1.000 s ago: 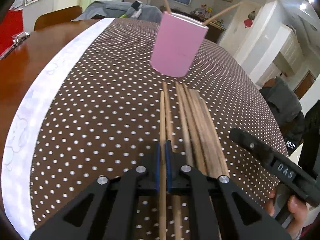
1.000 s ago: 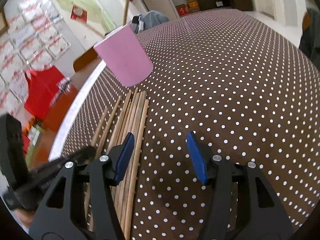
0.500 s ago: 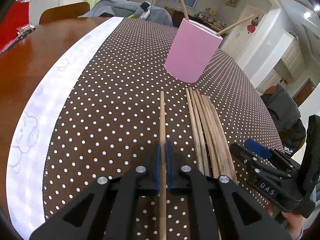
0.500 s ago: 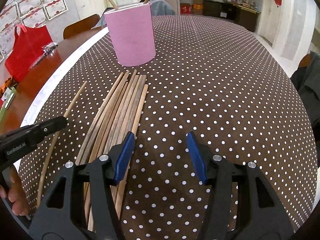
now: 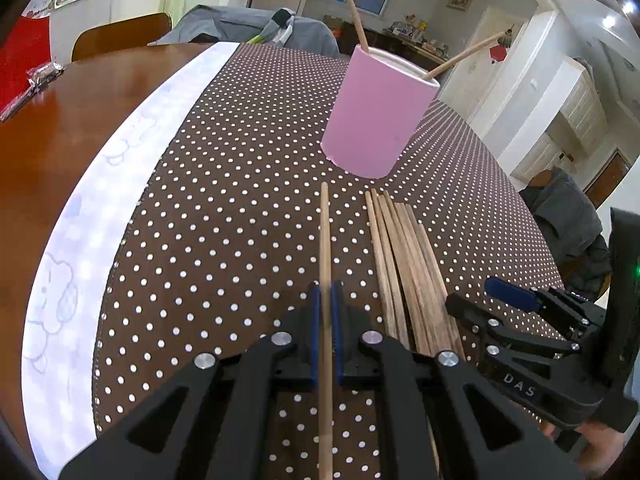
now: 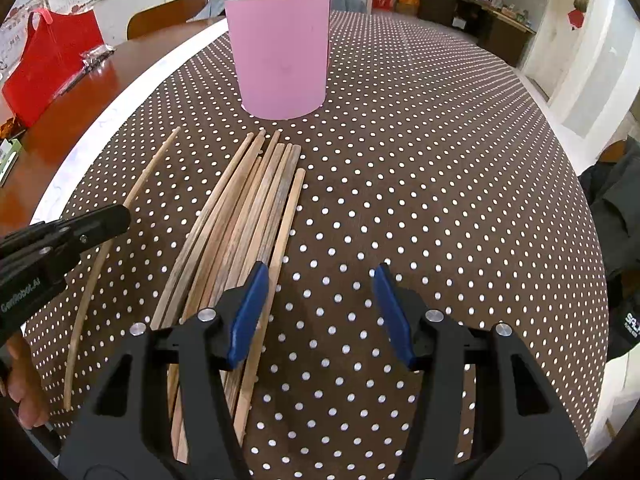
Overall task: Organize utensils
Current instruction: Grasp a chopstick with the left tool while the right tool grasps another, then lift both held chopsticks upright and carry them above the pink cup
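My left gripper (image 5: 325, 304) is shut on a single wooden chopstick (image 5: 325, 240) and holds it above the dotted cloth, left of the pile; the held chopstick also shows in the right wrist view (image 6: 120, 216). A pile of several wooden chopsticks (image 6: 244, 220) lies on the cloth, also seen in the left wrist view (image 5: 404, 264). A pink cup (image 6: 282, 46) with two chopsticks in it stands beyond the pile, also seen in the left wrist view (image 5: 378, 116). My right gripper (image 6: 320, 304) is open and empty, its left finger over the pile's right edge.
The brown dotted tablecloth (image 6: 420, 160) covers the round wooden table (image 5: 48, 128). A red bag (image 6: 48, 68) stands at the far left. A chair (image 5: 120, 34) and grey clothing (image 5: 248, 28) are behind the table.
My left gripper has lifted one chopstick out of the pile and moved it left, away from the others. My right gripper has swung to face the cup and pile.
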`<state>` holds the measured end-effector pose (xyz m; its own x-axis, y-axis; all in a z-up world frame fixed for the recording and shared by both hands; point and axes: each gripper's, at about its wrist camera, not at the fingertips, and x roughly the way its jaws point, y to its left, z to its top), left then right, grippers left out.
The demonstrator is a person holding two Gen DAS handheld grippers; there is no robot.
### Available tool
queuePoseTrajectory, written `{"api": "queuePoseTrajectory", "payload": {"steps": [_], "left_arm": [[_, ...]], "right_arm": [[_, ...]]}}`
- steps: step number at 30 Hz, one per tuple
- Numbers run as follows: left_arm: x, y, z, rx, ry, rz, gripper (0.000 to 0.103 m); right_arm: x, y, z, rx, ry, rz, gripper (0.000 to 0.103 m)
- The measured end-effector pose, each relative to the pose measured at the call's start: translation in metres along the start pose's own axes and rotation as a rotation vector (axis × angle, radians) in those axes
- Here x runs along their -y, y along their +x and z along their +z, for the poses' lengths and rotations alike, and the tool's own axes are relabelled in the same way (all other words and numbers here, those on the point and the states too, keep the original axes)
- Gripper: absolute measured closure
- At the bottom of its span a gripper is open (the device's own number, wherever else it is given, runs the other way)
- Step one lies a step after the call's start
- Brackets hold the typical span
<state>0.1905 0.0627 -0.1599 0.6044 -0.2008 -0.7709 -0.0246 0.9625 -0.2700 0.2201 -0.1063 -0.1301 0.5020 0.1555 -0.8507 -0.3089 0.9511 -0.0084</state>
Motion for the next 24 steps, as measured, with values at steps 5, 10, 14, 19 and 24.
{"api": "queuePoseTrajectory", "payload": {"steps": [5,10,14,19,24], "left_arm": [[0.003,0.001,0.004,-0.003,0.005,-0.002,0.097],[0.003,0.001,0.008,-0.011,0.006,-0.016,0.097],[0.006,-0.002,0.012,-0.015,0.007,-0.044,0.097],[0.014,-0.01,0.019,-0.001,0.016,-0.081,0.097],[0.027,-0.018,0.022,0.038,0.052,-0.141,0.097]], "right_arm": [[-0.005,0.013,0.008,-0.052,-0.03,-0.021,0.049],[-0.006,0.021,0.015,-0.07,-0.045,0.011,0.06],[0.01,0.022,0.019,-0.083,-0.032,0.021,0.085],[0.037,0.023,0.021,-0.085,0.029,0.11,0.097],[0.058,0.015,0.014,-0.034,0.069,0.191,0.097]]}}
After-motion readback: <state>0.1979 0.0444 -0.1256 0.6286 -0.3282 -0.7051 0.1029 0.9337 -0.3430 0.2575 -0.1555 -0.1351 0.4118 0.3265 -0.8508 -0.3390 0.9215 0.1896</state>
